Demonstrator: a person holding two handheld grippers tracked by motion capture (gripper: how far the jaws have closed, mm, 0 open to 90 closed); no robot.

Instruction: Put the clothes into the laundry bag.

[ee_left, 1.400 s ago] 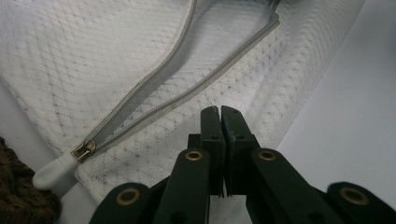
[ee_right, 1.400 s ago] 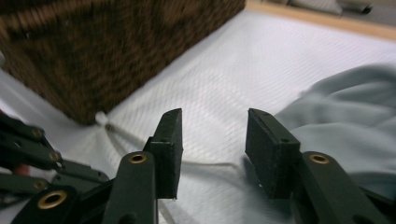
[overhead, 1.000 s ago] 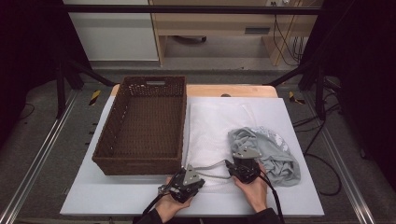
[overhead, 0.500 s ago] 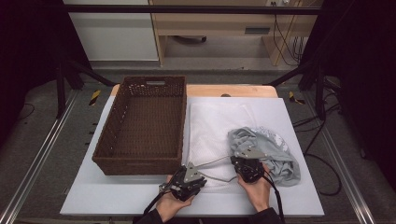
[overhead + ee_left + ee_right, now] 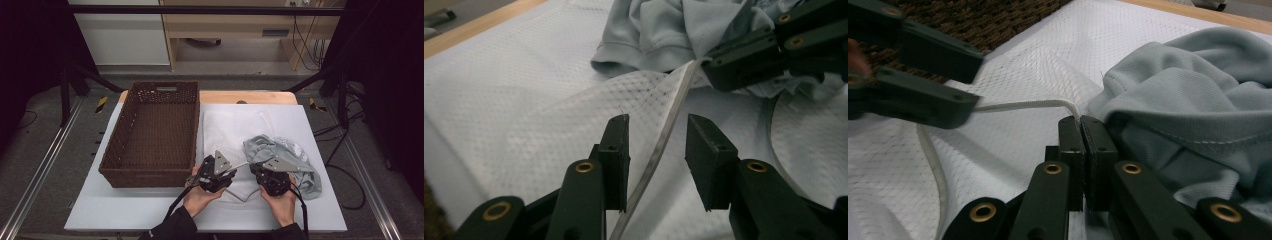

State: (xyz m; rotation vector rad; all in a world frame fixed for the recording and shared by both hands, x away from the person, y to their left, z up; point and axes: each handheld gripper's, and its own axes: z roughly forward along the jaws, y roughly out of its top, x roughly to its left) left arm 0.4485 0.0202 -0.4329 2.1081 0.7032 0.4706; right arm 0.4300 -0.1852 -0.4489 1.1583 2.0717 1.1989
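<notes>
A white mesh bag (image 5: 232,130) lies flat on the table beside a crumpled light grey garment (image 5: 300,160). My right gripper (image 5: 1081,130) is shut on the bag's corded edge (image 5: 1023,105), right beside the garment (image 5: 1188,90), and lifts it a little. My left gripper (image 5: 656,145) has just been opening. The same edge (image 5: 674,110) runs through the gap between its jaws, and the pads do not press it. In the high view the left gripper (image 5: 234,172) and the right gripper (image 5: 255,167) sit close together at the bag's near end.
A dark brown wicker basket (image 5: 150,175) stands empty left of the bag, close to the left hand. The white tabletop (image 5: 125,210) ends just in front of the hands. A wooden strip (image 5: 260,97) runs along the far edge.
The left gripper has risen and moved right toward the right gripper, and its jaws have come apart. The right gripper has shut on the bag's edge and lifted slightly.
</notes>
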